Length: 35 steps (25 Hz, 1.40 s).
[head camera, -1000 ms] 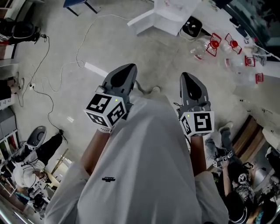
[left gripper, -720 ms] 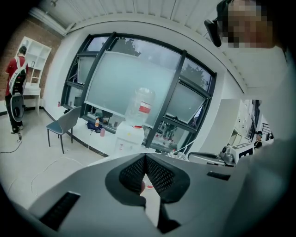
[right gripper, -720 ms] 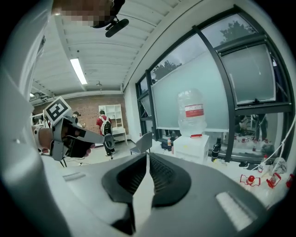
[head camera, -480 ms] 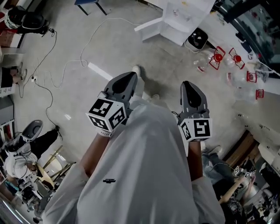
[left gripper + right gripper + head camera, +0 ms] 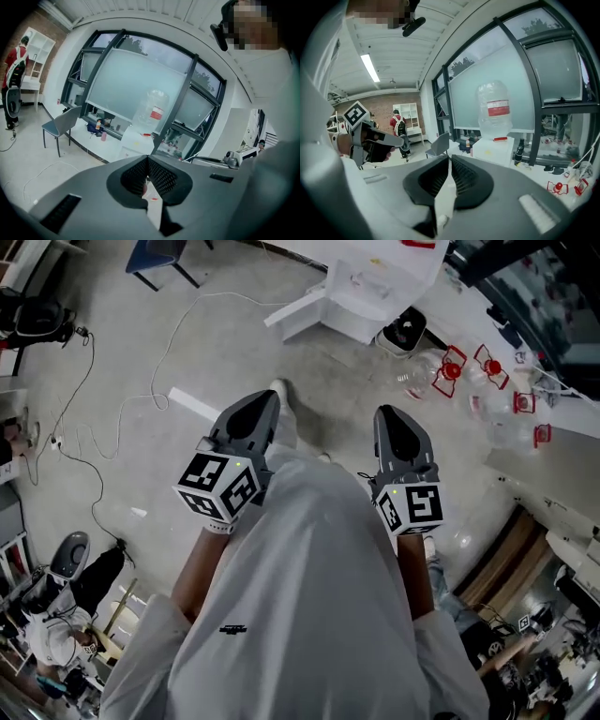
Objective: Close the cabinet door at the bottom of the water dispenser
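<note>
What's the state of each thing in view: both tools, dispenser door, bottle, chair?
left tool: shut, empty
right tool: shut, empty
door: open, swung out from the dispenser
bottle: upright on top of the dispenser
chair: upright, nobody on it
</note>
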Each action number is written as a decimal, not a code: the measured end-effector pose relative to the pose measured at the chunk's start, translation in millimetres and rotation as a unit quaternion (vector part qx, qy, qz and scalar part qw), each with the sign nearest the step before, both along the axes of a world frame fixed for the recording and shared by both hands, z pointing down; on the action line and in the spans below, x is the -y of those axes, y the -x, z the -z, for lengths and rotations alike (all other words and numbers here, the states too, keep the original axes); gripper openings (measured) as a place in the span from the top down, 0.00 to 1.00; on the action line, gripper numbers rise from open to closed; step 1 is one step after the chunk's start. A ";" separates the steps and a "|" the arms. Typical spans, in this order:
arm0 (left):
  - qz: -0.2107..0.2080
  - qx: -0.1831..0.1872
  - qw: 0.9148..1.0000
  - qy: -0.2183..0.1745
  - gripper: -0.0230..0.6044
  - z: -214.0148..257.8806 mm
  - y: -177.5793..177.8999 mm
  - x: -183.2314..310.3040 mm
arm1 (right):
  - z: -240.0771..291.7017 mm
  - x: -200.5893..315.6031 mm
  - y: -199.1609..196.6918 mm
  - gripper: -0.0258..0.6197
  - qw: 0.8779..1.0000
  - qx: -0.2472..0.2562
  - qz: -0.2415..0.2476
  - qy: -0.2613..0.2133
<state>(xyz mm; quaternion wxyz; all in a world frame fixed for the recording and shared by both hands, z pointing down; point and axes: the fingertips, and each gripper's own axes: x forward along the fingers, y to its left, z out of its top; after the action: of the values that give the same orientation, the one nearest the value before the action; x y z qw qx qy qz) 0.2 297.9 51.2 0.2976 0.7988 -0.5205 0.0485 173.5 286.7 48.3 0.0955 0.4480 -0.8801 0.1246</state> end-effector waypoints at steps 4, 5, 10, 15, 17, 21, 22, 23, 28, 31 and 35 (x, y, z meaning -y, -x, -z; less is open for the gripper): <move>-0.001 -0.014 1.000 -0.001 0.96 8.0 31.3 57.3 | 11.1 55.5 38.6 0.91 1.000 -0.003 0.001 -0.002; -0.002 -0.017 1.000 -0.001 0.96 9.9 38.9 69.9 | 15.8 69.0 49.5 0.91 1.000 -0.005 0.004 -0.005; -0.031 -0.029 0.999 0.001 0.96 14.4 65.2 131.6 | 34.3 130.7 88.3 0.91 1.000 -0.011 -0.007 -0.020; -0.049 -0.028 0.998 0.000 0.96 12.5 96.8 183.2 | 32.1 173.8 113.5 0.91 0.999 -0.012 -0.033 -0.019; -0.055 -0.024 0.998 -0.001 0.96 11.0 106.1 199.8 | 27.5 186.8 116.6 0.91 0.999 -0.012 -0.044 -0.015; -0.064 -0.014 0.998 -0.001 0.96 5.5 119.0 218.4 | 17.7 198.9 123.9 0.91 0.999 -0.007 -0.054 -0.003; -0.066 -0.012 0.998 0.002 0.96 3.1 119.9 220.5 | 15.6 199.8 125.0 0.91 0.999 -0.006 -0.053 -0.001; -0.068 -0.011 0.998 0.005 0.96 0.9 119.3 223.1 | 13.8 201.8 125.0 0.91 0.999 -0.006 -0.053 0.000; -0.084 -0.008 0.996 0.021 0.96 -6.0 104.3 231.5 | 10.0 214.3 116.0 0.91 0.998 -0.006 -0.055 0.004; -0.096 -0.006 0.995 0.033 0.96 -11.2 95.4 231.4 | 4.9 218.0 111.6 0.91 0.998 -0.006 -0.056 0.011; -0.105 -0.001 0.993 0.046 0.96 -21.2 92.3 234.4 | -2.0 222.9 109.9 0.91 0.998 0.000 -0.060 0.016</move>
<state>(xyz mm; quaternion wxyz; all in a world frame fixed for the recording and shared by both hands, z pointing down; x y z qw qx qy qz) -92.1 63.4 72.4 0.3276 0.8345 -0.4311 0.1024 63.6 63.8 50.3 0.0952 0.4982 -0.8497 0.1441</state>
